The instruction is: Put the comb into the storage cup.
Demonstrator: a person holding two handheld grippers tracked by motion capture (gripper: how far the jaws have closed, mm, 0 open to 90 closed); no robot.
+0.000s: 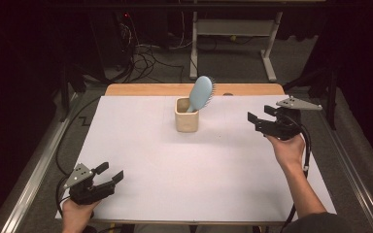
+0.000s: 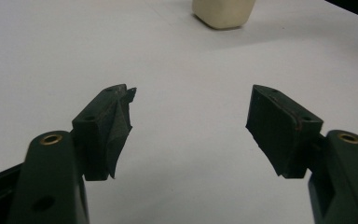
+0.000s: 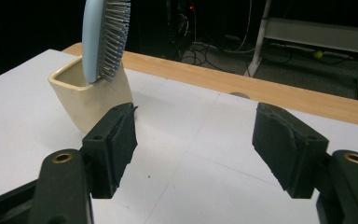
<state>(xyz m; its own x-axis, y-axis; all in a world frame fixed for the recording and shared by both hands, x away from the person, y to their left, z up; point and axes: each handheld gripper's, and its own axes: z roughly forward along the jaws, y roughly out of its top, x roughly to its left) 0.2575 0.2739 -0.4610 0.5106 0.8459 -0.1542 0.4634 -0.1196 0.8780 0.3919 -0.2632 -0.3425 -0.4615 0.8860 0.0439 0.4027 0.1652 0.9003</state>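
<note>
A light blue hairbrush [image 1: 201, 92] stands handle-down in a cream square cup [image 1: 186, 116] at the back middle of the white table [image 1: 184, 160]. In the right gripper view the hairbrush [image 3: 103, 37] leans in the cup [image 3: 86, 100], bristles facing right. My right gripper [image 1: 255, 121] hovers to the right of the cup, apart from it, open with nothing between its fingers [image 3: 116, 140]. Near the front left corner my left gripper [image 1: 110, 174] rests low, open and empty, and the cup [image 2: 223, 11] appears far ahead of its fingers [image 2: 109, 130].
The table's wooden back edge [image 1: 194, 89] runs behind the cup. Beyond it on the floor stand a white metal frame [image 1: 233, 34] and loose cables [image 1: 145, 58]. A metal rail [image 1: 29, 179] borders the table on the left.
</note>
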